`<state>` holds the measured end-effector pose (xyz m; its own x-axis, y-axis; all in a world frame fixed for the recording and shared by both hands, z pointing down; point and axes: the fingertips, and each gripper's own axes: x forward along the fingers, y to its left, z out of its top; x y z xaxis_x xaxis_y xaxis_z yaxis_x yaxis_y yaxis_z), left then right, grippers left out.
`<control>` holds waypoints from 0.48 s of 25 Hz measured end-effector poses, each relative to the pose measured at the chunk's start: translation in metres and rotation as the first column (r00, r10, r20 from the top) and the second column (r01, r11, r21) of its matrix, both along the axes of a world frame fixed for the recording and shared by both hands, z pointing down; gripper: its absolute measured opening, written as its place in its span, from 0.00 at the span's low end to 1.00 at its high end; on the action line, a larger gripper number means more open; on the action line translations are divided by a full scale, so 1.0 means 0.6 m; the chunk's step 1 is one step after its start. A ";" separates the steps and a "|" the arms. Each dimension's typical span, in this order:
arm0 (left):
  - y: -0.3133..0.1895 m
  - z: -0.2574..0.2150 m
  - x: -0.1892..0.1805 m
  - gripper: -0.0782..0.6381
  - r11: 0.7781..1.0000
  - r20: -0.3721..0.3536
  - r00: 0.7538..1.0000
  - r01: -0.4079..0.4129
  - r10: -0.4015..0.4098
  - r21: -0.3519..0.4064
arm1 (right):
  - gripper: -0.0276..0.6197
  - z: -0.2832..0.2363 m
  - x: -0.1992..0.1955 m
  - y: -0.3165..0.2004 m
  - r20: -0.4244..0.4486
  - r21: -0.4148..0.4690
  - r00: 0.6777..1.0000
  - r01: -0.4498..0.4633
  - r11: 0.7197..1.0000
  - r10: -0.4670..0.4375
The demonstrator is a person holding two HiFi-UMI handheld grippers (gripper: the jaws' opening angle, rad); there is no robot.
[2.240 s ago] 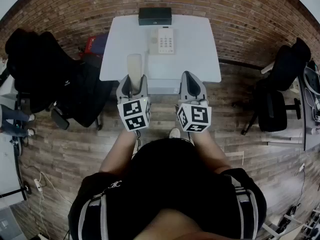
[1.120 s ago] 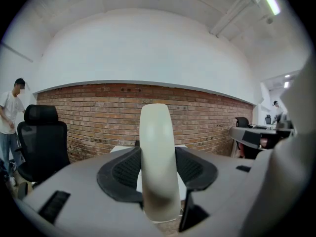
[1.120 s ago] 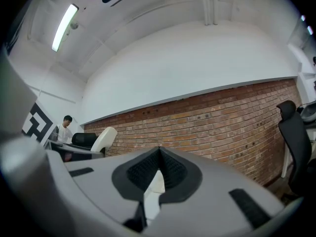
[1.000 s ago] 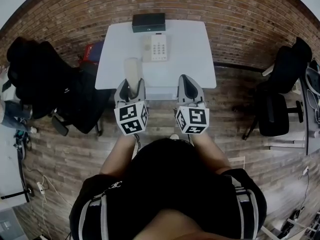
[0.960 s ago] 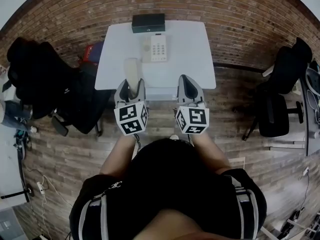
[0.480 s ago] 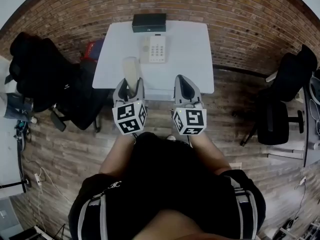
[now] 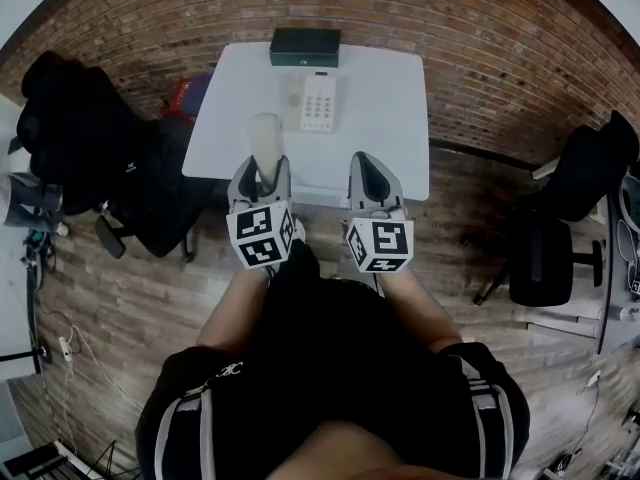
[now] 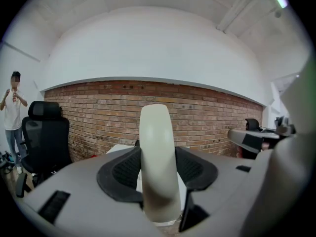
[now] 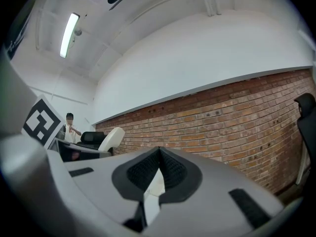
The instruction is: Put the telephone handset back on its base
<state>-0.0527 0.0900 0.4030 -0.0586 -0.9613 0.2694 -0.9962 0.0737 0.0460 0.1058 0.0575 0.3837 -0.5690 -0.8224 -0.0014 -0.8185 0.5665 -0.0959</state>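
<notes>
Holding: left hand-held gripper is clamped on the cream handset, 1 pad on each long side. The grip sits low on the body, so most of the handset sticks out past the jaws. Right hand-held gripper has its jaws together with nothing between them, idle alongside the left one.

Head view: both grippers are at the near edge of the white table, and the handset's free end reaches over that edge. The base, keypad up, lies well beyond, toward the far side. Its cradle is the paler strip left of the keys. A black box sits at the far edge, just behind the base. No cord visible.

Handling, judged: rigid moulded plastic, light, with a smooth curved shell. It is likely to pivot or slip in the pads if bumped. The present low hold leaves a long lever, so a mid-body hold would be steadier. Seating needs the handset flat and parallel to the cradle.
</notes>
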 end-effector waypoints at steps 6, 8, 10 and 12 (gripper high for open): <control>-0.031 0.007 -0.008 0.41 1.000 0.009 1.000 -0.007 0.007 -0.001 | 0.04 0.001 -0.008 -0.028 -0.010 0.019 1.000 -0.006 1.000 0.006; -0.042 0.006 -0.010 0.41 1.000 0.012 1.000 -0.013 0.013 0.004 | 0.04 0.001 -0.011 -0.040 -0.004 0.018 1.000 -0.010 1.000 0.010; -0.055 0.006 -0.013 0.41 1.000 0.011 1.000 -0.018 0.018 0.007 | 0.04 0.003 -0.017 -0.052 -0.004 0.019 1.000 -0.010 1.000 0.010; -0.069 0.008 -0.018 0.41 1.000 0.007 1.000 -0.020 0.020 0.006 | 0.04 0.005 -0.025 -0.065 -0.010 0.018 1.000 -0.007 1.000 0.007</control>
